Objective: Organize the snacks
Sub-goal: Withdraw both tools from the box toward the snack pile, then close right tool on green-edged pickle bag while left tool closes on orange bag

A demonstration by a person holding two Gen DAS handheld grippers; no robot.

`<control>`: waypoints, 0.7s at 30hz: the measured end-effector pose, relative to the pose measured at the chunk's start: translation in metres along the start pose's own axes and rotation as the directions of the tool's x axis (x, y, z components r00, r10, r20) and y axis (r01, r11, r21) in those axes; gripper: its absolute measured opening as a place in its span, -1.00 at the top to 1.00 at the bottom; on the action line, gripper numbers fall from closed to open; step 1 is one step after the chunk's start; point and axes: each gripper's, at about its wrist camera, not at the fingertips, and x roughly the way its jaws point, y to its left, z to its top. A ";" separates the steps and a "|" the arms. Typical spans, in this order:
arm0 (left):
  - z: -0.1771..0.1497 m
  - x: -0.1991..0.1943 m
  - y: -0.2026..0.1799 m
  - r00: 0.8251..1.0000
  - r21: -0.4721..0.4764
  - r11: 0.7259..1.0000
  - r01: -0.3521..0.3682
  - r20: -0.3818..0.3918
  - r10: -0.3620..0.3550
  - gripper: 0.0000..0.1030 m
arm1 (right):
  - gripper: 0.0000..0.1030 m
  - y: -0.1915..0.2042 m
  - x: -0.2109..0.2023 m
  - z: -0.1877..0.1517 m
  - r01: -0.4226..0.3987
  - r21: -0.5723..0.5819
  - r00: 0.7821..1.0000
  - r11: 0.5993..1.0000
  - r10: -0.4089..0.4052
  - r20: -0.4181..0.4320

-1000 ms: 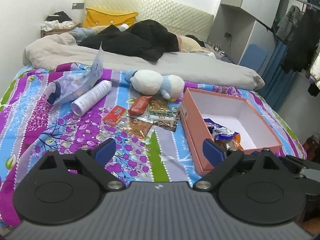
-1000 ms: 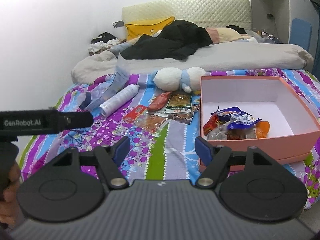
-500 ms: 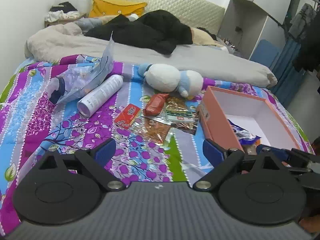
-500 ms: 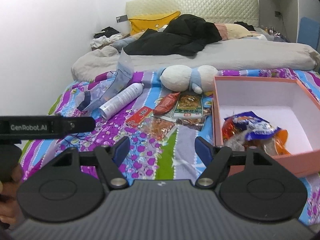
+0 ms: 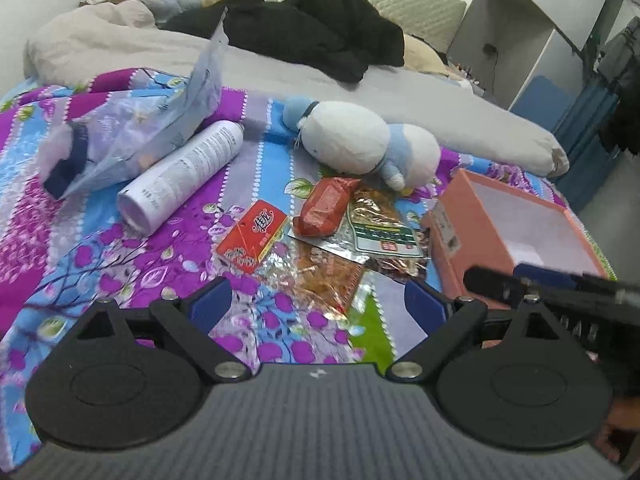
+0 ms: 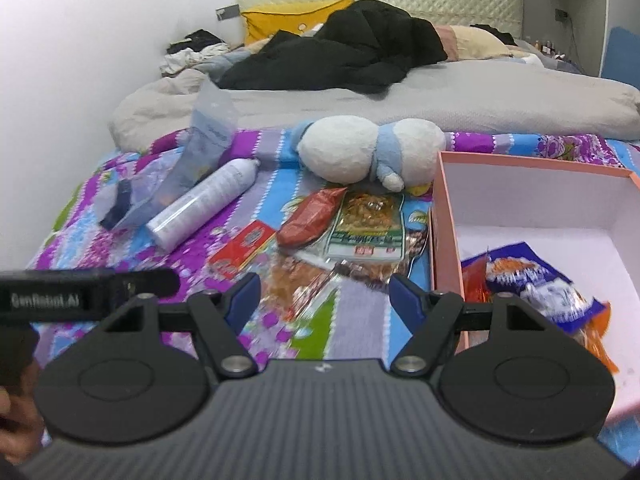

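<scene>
Fingers of left gripper point(image 5: 318, 300) and right gripper point(image 6: 324, 294) spread, empty; snack packets point(image 5: 334, 276) just ahead, pink box point(image 6: 446, 240) right.

Pink box point(image 5: 472, 224): far right corner cut off by the right wrist view's edge; in the left wrist view its contents are hidden behind the near wall and the dark bar of the right gripper point(image 5: 560, 292); snack packets in the box point(image 6: 532, 284) smeared by motion blur, print unreadable; clear orange packet point(image 5: 332, 276) partly covered by the left gripper's own fingers point(image 5: 424, 300); small bottles on the far ledge point(image 6: 548, 46) too small to identify; hand point(image 6: 16, 428) at lower left cut by the edge.
</scene>
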 end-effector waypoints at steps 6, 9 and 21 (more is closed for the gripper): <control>0.015 0.057 0.006 1.000 0.034 0.999 0.030 -0.003 -0.030 -0.82 | -0.41 -0.008 0.058 0.024 0.025 0.008 1.000 1.000 -0.025 -0.001; 0.021 0.082 0.007 0.999 0.058 0.997 0.048 -0.007 -0.048 -0.72 | -0.41 -0.010 0.087 0.033 0.049 -0.006 0.999 0.999 -0.049 -0.009; 0.041 0.177 0.016 0.990 0.098 0.987 0.131 -0.057 -0.126 -0.45 | -0.38 -0.031 0.195 0.053 0.124 0.045 0.986 0.991 -0.118 -0.120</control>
